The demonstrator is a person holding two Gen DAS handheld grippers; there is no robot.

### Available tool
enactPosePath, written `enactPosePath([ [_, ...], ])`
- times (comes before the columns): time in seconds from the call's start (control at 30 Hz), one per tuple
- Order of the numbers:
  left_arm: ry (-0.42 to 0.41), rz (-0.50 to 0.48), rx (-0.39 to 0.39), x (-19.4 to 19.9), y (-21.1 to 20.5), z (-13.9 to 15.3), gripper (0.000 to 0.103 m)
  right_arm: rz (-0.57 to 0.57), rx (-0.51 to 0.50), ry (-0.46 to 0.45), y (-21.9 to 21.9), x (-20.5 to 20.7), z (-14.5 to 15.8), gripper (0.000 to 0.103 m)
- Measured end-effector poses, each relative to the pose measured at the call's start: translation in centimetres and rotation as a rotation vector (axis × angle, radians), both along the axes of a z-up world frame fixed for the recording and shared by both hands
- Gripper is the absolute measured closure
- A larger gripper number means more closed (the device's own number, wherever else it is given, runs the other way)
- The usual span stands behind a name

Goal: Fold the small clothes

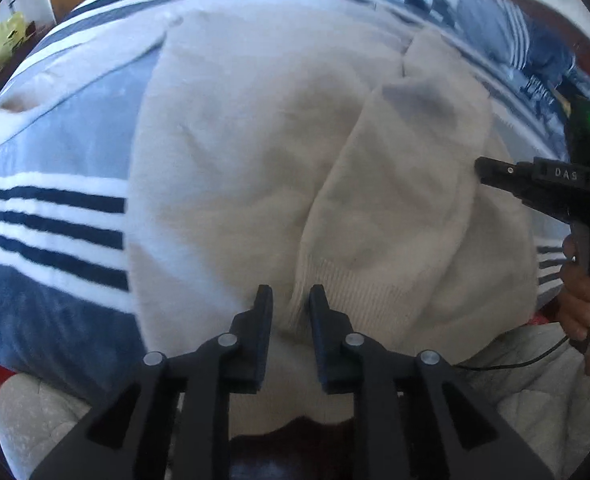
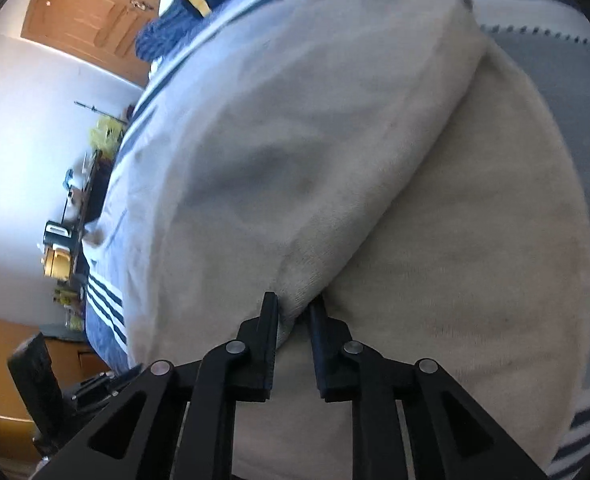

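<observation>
A cream fleece garment lies spread on a blue blanket. One sleeve is folded across its body, ending in a ribbed cuff. My left gripper points steeply down with the cuff's corner pinched between its narrow-set fingers. At the right edge of the left wrist view, my right gripper meets the garment's side, with a hand on its handle. In the right wrist view, my right gripper is shut on a raised fold of the garment, which tents up over the flat cream layer.
The blue blanket with white and navy stripes covers the bed. A quilted pale cover lies at the near edge. A wooden door and a cluttered shelf stand by the white wall on the left of the right wrist view.
</observation>
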State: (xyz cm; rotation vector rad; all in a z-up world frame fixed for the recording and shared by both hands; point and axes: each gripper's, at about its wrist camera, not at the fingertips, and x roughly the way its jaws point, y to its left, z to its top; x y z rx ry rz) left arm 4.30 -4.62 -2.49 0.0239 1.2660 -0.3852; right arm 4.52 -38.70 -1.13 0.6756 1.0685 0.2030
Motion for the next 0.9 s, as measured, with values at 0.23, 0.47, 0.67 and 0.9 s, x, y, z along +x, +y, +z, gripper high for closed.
enactPosePath([
  [0.23,-0.109,0.159,-0.111,-2.3,6.0,2.4,0.046,-0.079,-0.119,-0.225,4.8,-8.0,8.4,0.042],
  [0.47,-0.192,0.286,-0.19,-2.6,10.2,5.3,0.035,-0.092,-0.209,-0.316,12.0,-9.4,13.6,0.017],
  [0.67,-0.173,0.492,-0.294,-0.3,17.0,6.5,0.033,-0.007,-0.33,-0.338,17.2,-6.5,16.2,0.015],
  [0.9,-0.134,0.712,-0.283,5.3,23.8,6.1,0.033,0.07,-0.33,-0.322,20.8,-2.7,16.0,0.015],
])
